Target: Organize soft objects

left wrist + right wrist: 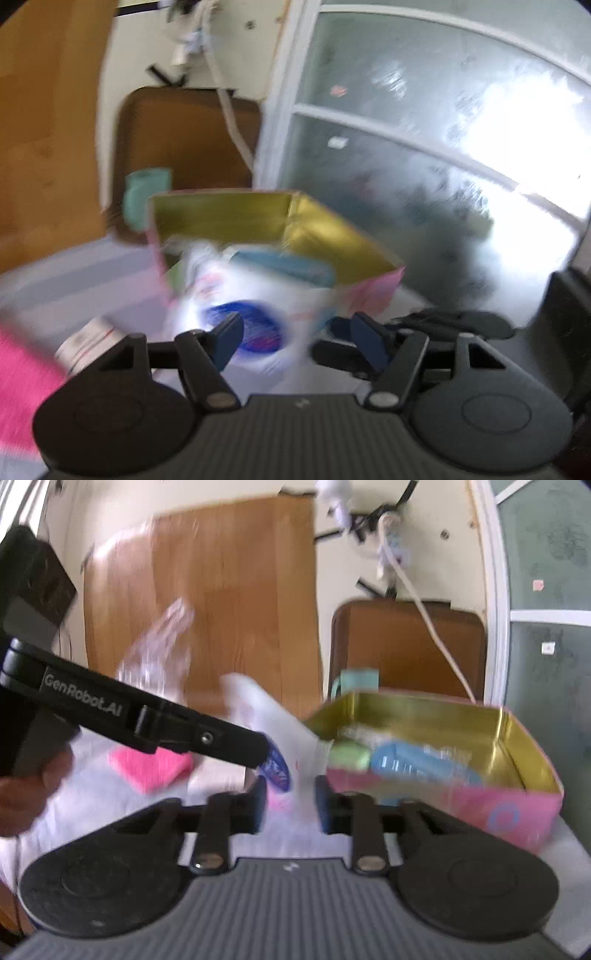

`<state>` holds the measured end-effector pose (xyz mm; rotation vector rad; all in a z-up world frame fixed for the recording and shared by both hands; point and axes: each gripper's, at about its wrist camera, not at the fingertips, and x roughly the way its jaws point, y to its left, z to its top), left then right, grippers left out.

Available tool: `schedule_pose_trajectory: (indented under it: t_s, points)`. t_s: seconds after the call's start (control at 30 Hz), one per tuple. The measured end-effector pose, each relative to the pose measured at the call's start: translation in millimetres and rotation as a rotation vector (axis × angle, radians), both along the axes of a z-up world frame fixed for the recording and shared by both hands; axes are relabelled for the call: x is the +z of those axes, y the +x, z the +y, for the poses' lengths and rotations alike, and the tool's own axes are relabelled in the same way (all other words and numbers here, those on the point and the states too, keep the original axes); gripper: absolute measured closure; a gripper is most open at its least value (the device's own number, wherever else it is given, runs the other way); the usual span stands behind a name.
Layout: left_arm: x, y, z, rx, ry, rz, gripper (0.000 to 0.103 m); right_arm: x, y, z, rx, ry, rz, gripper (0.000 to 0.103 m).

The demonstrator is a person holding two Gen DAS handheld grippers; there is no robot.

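Observation:
A pink box with a gold inside [325,229] [517,801] stands on the table and holds a blue soft item [413,764] and a green one [349,757]. A white packet with a blue oval print [255,328] [277,734] hangs between the fingers of my left gripper [295,338], just in front of the box. The left gripper [264,751] shows from the side in the right wrist view, touching the packet. My right gripper [290,801] is open, just below the packet and left of the box. Both views are blurred.
A pink sponge [151,770] [22,373] lies on the table to the left. A teal cup [144,199] [356,681] stands behind the box. A small white and grey carton [88,341] lies near the left fingers. A wooden board [207,616] and a brown chair back [406,646] stand behind.

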<state>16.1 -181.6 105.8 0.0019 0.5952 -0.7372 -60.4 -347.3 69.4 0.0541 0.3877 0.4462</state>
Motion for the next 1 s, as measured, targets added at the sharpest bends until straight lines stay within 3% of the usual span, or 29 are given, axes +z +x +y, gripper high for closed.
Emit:
schedule_pose_trajectory:
  t_s: [0.07,0.17,0.23,0.3,0.4,0.5,0.7,0.8,0.87,0.93,1.0]
  points:
    - [6.8,12.6,-19.4,-0.002,0.019,-0.048,0.039,8.7,13.9,-8.9,-0.024,0.034,-0.017,0.078]
    - [2.8,35.3,-46.3,0.005,0.073,-0.089,0.038,9.2,40.2,-8.3,-0.11,-0.027,-0.048,0.078]
    - [-4.2,55.9,-47.6,0.061,0.088,-0.045,0.039,2.3,62.2,-10.9,-0.169,-0.063,-0.031,0.078]
    - [-5.8,62.2,-31.6,0.086,0.028,0.011,0.04,-0.7,70.2,-20.3,-0.188,-0.032,-0.005,0.077]
    - [-10.3,53.6,7.8,0.119,-0.023,0.029,0.035,-3.2,55.8,-40.5,-0.139,0.049,-0.02,0.073]
    - [-20.9,37.8,44.9,0.187,-0.018,0.014,0.023,-15.8,31.8,-44.4,-0.035,0.069,-0.002,0.069]
    - [-52.6,38.0,93.6,0.26,-0.092,0.191,0.024,-48.1,9.5,-23.7,0.07,0.109,0.125,0.069]
    - [-61.0,31.4,100.3,0.266,-0.09,0.206,0.024,-52.1,10.3,-16.0,0.067,0.14,0.156,0.067]
    - [-65.1,23.7,100.4,0.244,-0.075,0.209,0.022,-51.8,9.6,-12.5,0.075,0.15,0.164,0.061]
    - [-71.3,20.1,94.7,0.208,-0.048,0.223,0.021,-51.0,4.2,-8.9,0.102,0.142,0.167,0.035]
    - [-80.5,19.1,84.4,0.183,-0.013,0.234,0.018,-51.7,-3.6,-2.3,0.133,0.119,0.17,0.032]
